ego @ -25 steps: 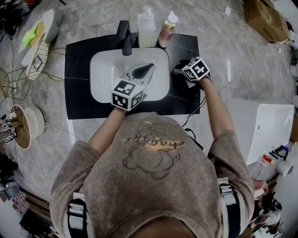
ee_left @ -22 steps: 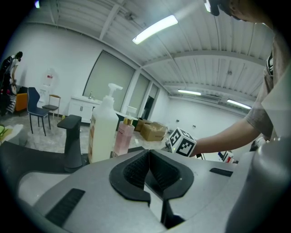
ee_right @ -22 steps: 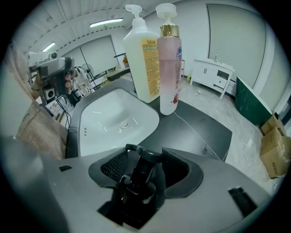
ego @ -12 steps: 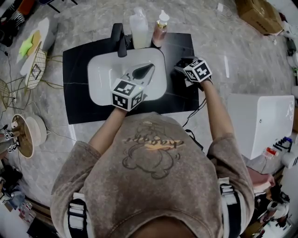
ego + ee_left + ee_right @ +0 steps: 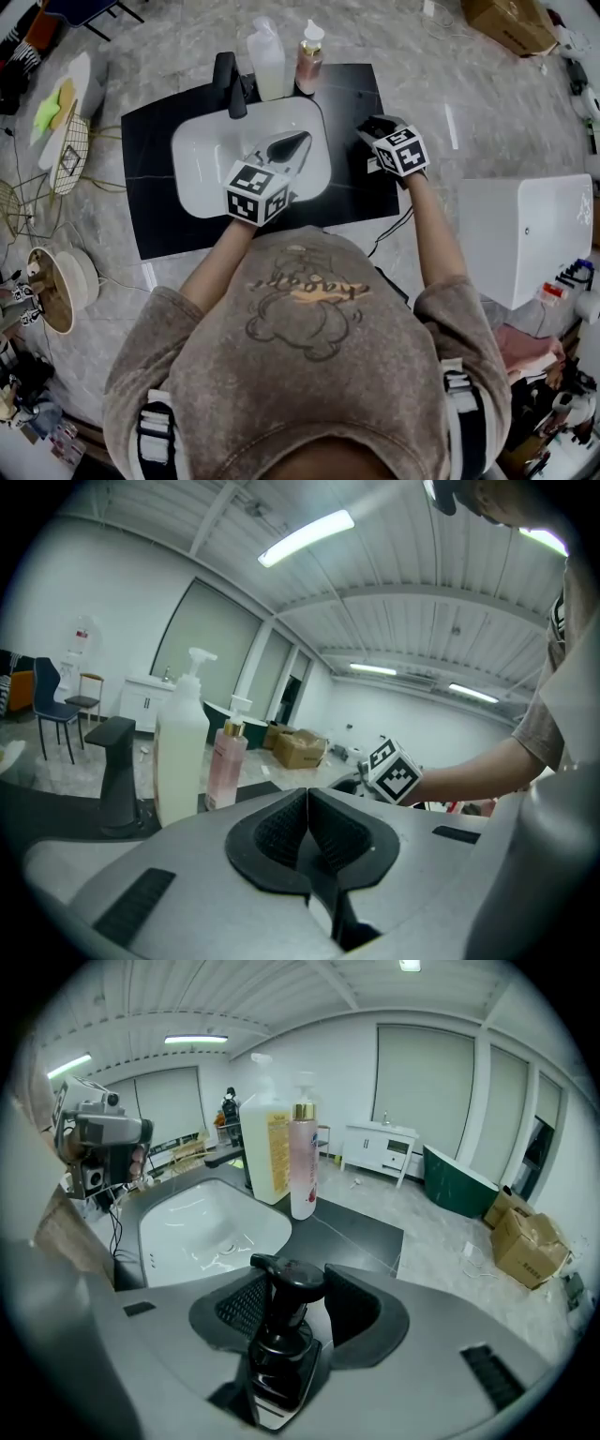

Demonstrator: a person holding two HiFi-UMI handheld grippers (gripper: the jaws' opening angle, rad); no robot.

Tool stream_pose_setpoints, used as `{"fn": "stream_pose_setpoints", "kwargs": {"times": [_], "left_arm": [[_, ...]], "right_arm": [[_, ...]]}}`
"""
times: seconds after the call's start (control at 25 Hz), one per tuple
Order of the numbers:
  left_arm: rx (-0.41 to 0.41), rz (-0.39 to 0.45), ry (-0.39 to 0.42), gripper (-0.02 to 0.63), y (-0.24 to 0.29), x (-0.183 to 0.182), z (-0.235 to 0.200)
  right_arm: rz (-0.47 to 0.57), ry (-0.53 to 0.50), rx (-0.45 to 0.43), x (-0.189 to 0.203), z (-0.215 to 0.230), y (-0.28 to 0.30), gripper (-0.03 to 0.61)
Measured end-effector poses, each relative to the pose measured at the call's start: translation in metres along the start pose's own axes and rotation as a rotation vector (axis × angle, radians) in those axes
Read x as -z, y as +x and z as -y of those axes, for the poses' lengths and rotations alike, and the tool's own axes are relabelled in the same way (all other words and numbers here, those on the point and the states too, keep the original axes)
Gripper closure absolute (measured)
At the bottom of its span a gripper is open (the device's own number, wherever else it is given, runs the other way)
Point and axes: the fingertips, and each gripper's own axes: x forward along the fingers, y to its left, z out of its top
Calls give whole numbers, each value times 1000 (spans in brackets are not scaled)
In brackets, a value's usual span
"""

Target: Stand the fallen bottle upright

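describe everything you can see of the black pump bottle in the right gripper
The glossy black plastic pump bottle shows a round pump head with a short spout pointing left, a narrow neck and squarish shoulders; its base is out of view. It lies along the right gripper, head forward, between the ribbed fingers, which have just been closing and seem to press its neck, above the dark counter.

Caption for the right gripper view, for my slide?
Right gripper, jaws just closed further, grips the black pump bottle beside the white sink; a pale bottle and a pink bottle stand behind.
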Motion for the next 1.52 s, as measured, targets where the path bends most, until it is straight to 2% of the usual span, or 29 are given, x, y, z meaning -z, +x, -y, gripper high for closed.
{"fn": "stream_pose_setpoints", "kwargs": {"times": [0.52,1.32,1.52], "left_arm": [[52,-15,17,594,2,3,17],[91,-42,22,594,4,10,28],[98,-49,19,594,4,12,31]], "right_arm": [[111,13,118,3,0,-31,416],[263,166,309,17,-1,-61,419],[263,170,344,20,0,-65,419]]}}
